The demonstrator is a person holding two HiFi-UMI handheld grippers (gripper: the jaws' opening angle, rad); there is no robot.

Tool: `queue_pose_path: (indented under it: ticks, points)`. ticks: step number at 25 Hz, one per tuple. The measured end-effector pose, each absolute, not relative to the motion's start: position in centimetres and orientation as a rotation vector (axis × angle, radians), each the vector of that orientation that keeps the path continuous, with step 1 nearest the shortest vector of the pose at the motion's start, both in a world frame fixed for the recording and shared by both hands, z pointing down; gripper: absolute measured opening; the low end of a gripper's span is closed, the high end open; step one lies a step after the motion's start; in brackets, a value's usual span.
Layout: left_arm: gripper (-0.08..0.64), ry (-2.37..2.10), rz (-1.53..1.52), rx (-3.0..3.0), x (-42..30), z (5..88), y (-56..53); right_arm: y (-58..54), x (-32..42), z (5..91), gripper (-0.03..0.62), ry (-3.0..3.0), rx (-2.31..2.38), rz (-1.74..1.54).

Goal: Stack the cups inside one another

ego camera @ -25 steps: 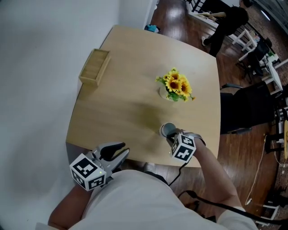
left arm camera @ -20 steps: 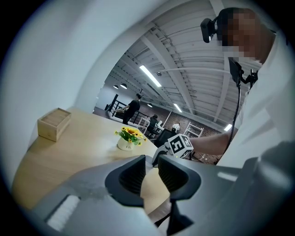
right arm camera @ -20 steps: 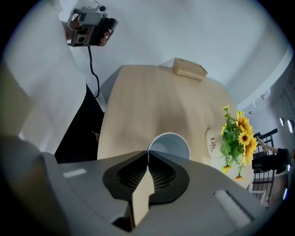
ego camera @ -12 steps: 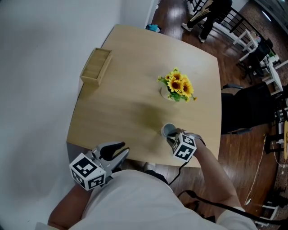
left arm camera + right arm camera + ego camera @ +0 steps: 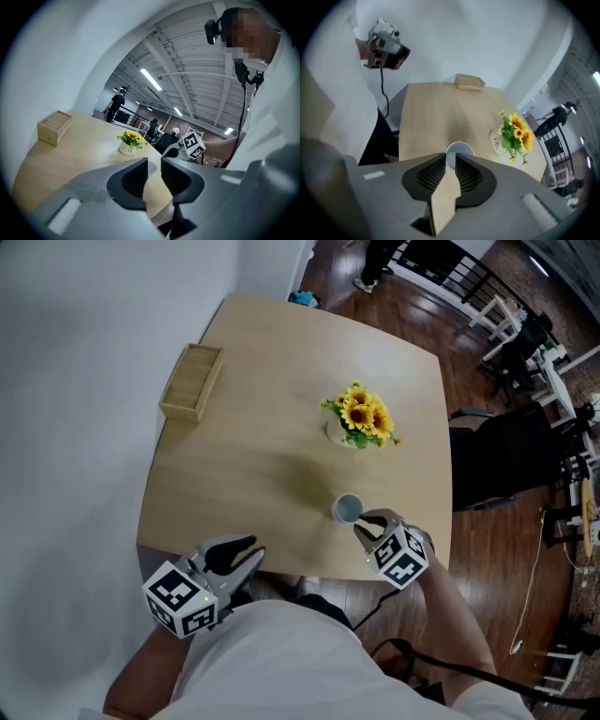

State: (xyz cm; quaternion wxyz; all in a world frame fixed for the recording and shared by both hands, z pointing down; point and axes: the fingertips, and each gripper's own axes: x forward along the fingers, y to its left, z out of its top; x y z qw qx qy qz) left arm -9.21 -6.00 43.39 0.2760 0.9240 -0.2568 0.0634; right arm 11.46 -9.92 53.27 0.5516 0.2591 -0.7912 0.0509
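Pale wood tops the bench, and the one cup I can count stands upright near its near edge, its rim a single grey-white ring; whether others sit nested inside it is too small to tell. From the right gripper view only the cup's rim and part of its inside show, the rest being masked by that claw's own dark pads. The right claw rests low at the bench edge with its tips just beside the cup, the jaws parted by a narrow slit through which bare wood shows, pinching nothing. The left claw hangs off the bench's near side, close to the person's white top, its jaws likewise a little apart and empty. One wooden box lies at the far left, and one bunch of yellow flowers half covers its white pot.
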Motion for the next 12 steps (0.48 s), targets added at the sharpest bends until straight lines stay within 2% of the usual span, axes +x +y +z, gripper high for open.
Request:
queue_pose_path:
  ticks: [6, 12]
  points:
    - [0.097, -0.708, 0.217, 2.541, -11.5, 44.4, -7.1, -6.6, 12.9, 48.5, 0.067, -2.031, 1.109, 0.306]
    - [0.097, -0.621, 0.288, 2.581, -10.0, 45.2, -4.7, -0.4, 13.7, 47.0, 0.061, -2.189, 1.271, 0.483]
